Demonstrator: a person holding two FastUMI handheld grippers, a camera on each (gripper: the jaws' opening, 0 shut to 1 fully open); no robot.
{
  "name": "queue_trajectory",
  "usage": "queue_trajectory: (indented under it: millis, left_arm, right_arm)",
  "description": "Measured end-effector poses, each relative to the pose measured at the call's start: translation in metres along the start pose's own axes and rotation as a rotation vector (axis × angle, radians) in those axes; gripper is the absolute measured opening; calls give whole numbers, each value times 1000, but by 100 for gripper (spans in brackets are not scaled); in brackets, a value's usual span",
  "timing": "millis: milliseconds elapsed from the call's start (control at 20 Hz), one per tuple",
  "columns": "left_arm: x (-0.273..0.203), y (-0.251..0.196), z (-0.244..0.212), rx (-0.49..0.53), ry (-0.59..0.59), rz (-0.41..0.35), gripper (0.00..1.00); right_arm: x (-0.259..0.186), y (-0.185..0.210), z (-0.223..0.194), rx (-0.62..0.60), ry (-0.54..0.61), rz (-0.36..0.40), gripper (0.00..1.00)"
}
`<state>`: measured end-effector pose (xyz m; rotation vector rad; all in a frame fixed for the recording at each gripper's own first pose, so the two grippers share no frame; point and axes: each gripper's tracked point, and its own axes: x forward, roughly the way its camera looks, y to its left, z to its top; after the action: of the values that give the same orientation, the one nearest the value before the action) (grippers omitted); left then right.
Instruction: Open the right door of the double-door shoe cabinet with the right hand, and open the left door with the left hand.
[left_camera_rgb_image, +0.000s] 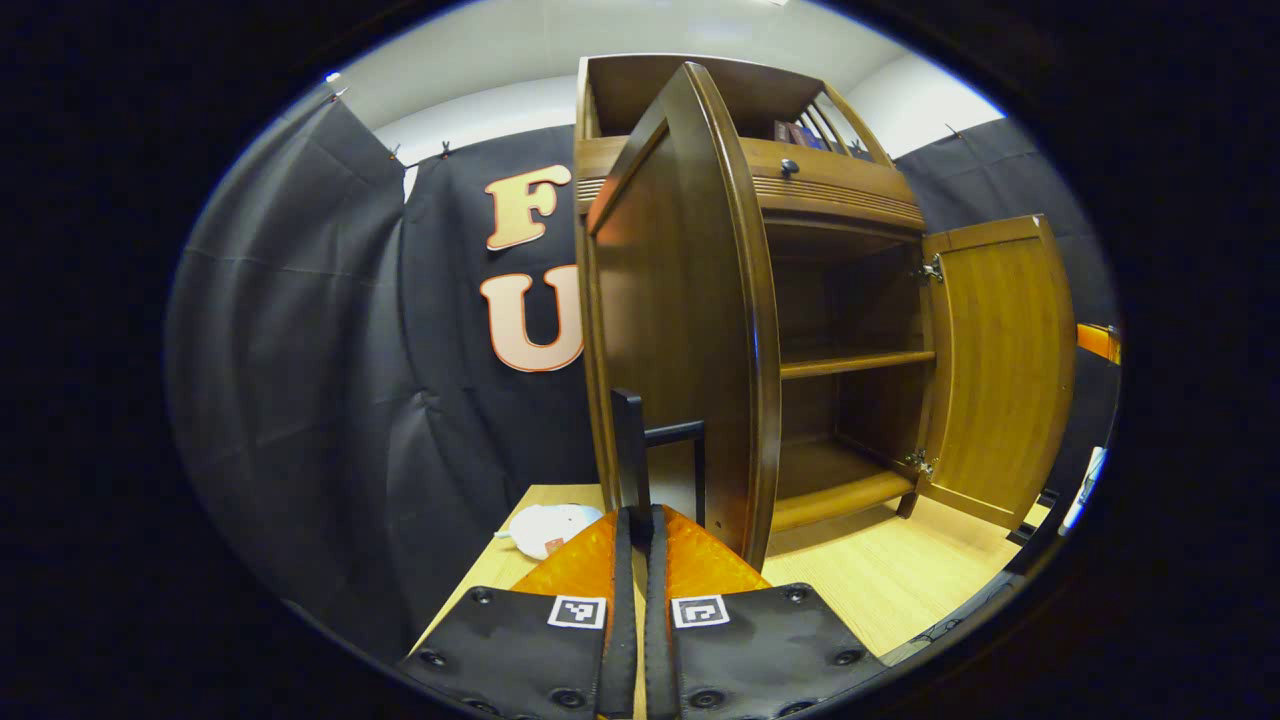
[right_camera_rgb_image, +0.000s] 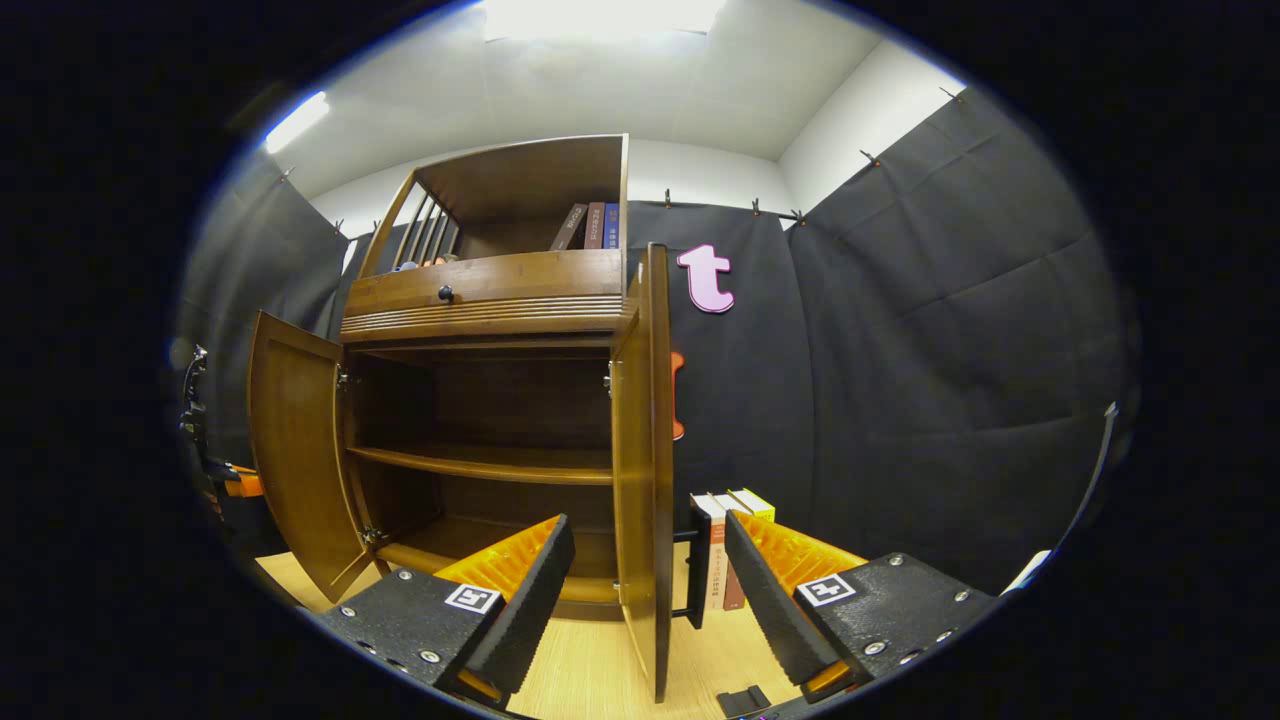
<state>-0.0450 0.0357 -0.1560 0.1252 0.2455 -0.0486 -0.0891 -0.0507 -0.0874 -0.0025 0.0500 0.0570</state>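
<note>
The wooden shoe cabinet (left_camera_rgb_image: 840, 190) stands with both doors swung out. In the left gripper view the left door (left_camera_rgb_image: 690, 330) shows edge-on right in front of me. My left gripper (left_camera_rgb_image: 640, 515) is shut on that door's black handle (left_camera_rgb_image: 630, 440), which rises from between the closed fingers. The right door (left_camera_rgb_image: 1000, 370) hangs wide open at the far side. In the right gripper view my right gripper (right_camera_rgb_image: 648, 528) is open, its fingers standing either side of the right door's edge (right_camera_rgb_image: 650, 450) without pressing on it. That door's black handle (right_camera_rgb_image: 697, 560) sits just right of the edge.
The cabinet's inner shelves (right_camera_rgb_image: 490, 462) are bare. Books (right_camera_rgb_image: 590, 226) stand in its top compartment. More books (right_camera_rgb_image: 725, 550) stand on the wooden table (right_camera_rgb_image: 600, 670) right of the cabinet. A white object (left_camera_rgb_image: 550, 528) lies to the cabinet's left.
</note>
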Motion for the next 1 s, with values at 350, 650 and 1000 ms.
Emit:
queue_trajectory:
  millis: [350,650,1000]
  left_arm:
    - [-1,11,-1,5,-1,-43,10]
    - [-1,35,-3,-8,0,-23,10]
    - [2,61,-4,-50,3,-23,7]
  right_arm:
    - [3,22,-4,12,3,21,92]
    - [4,37,-6,19,0,28,92]
    - [9,58,-7,8,1,60,92]
